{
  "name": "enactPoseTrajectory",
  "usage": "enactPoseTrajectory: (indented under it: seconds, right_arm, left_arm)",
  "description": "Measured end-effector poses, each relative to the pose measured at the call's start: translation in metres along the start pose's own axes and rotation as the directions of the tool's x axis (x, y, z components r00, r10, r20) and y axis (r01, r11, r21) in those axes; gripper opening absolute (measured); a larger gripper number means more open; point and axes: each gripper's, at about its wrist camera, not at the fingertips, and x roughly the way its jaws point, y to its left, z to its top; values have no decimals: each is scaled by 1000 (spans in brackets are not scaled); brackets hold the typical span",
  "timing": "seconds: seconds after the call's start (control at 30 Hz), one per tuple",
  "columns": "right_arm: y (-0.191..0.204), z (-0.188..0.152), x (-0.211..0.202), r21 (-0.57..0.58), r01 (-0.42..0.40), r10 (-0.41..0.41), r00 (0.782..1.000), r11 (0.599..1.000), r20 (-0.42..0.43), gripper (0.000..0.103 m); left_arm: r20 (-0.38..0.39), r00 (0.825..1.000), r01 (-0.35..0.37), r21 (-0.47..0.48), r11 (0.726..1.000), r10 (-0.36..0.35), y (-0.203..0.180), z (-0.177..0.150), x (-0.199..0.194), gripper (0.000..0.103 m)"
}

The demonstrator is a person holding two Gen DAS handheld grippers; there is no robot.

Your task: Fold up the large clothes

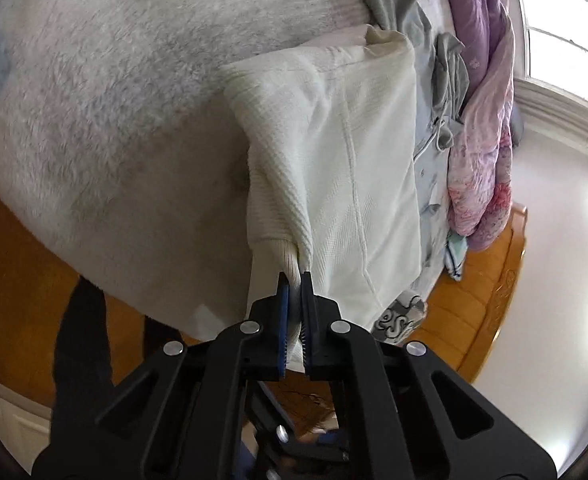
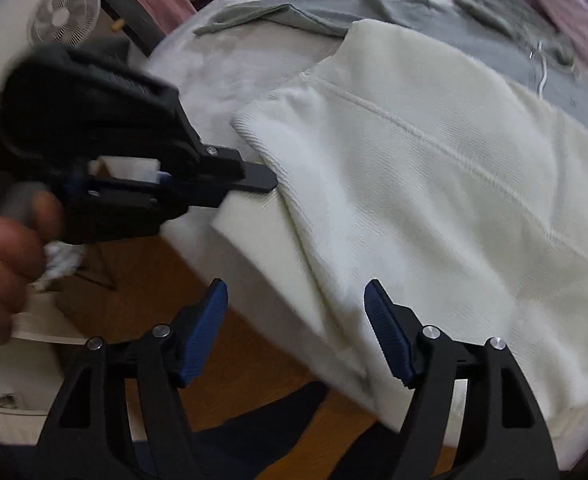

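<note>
Left gripper [image 1: 295,280] sat nearest the lens in the left wrist view, jaws clamped on the ribbed cuff corner of the cream sweater [image 1: 334,168]. Sweater lay folded on the fuzzy bed cover [image 1: 94,100], long axis running away from the gripper toward a grey hoodie [image 1: 426,92]. One sweater, one hoodie, one purple quilt [image 1: 482,120].

Right wrist view: right gripper [image 2: 296,292] stood apart, empty, over the sweater's near edge. Left gripper entered from the left, tip touching the hem corner. Left was the nearer hand; likely the right needed the opposite corner. Two grippers, one fan [image 2: 64,12].
</note>
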Motion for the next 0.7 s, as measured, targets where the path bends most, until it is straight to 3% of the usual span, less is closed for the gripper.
enactPoseTrajectory:
  seconds: [0.13,0.17,0.2,0.27,0.37,0.47,0.53,0.6,0.63,0.67,0.7]
  right_arm:
    - [4,13,27,-69,61,-59,998,996,34,67]
    - [-4,7,21,-86,70,-68,997,994,32,54]
    - [-5,7,24,-112,99,-97,995,989,28,34]
    - [-11,4,23,-98,84,-84,996,992,9,10]
    - [-18,6,16,-61,46,-45,999,997,22,9]
    - [-27,6,-1,-6,-1,1,999,1000,52,9]
    - [-33,9,-10,53,-39,36,997,998,68,9]
    - [-41,8,-19,99,-72,64,995,993,81,9]
    - [-48,7,-24,131,-93,81,992,987,92,9]
    - [-52,8,-28,158,-112,98,991,981,96,9]
    - [-58,11,-31,197,-137,118,988,971,103,8]
  left_arm:
    - [-1,1000,-2,20,1000,2,-14,-1,7,4]
    - [-3,1000,-10,21,1000,10,-15,0,9,4]
    - [4,999,-36,25,999,35,-16,1,8,5]
    - [42,998,-53,34,998,52,-17,3,2,13]
    - [109,989,-97,1,995,96,-20,11,-3,86]
    - [129,984,-126,11,992,124,-29,25,8,85]
    - [138,974,-184,42,982,177,-40,32,19,85]
    - [154,957,-265,123,957,245,-56,36,32,66]
    - [179,936,-334,179,925,303,-71,33,39,54]
    - [191,927,-364,234,902,324,-87,29,46,33]
    - [205,920,-379,254,890,334,-98,26,49,24]
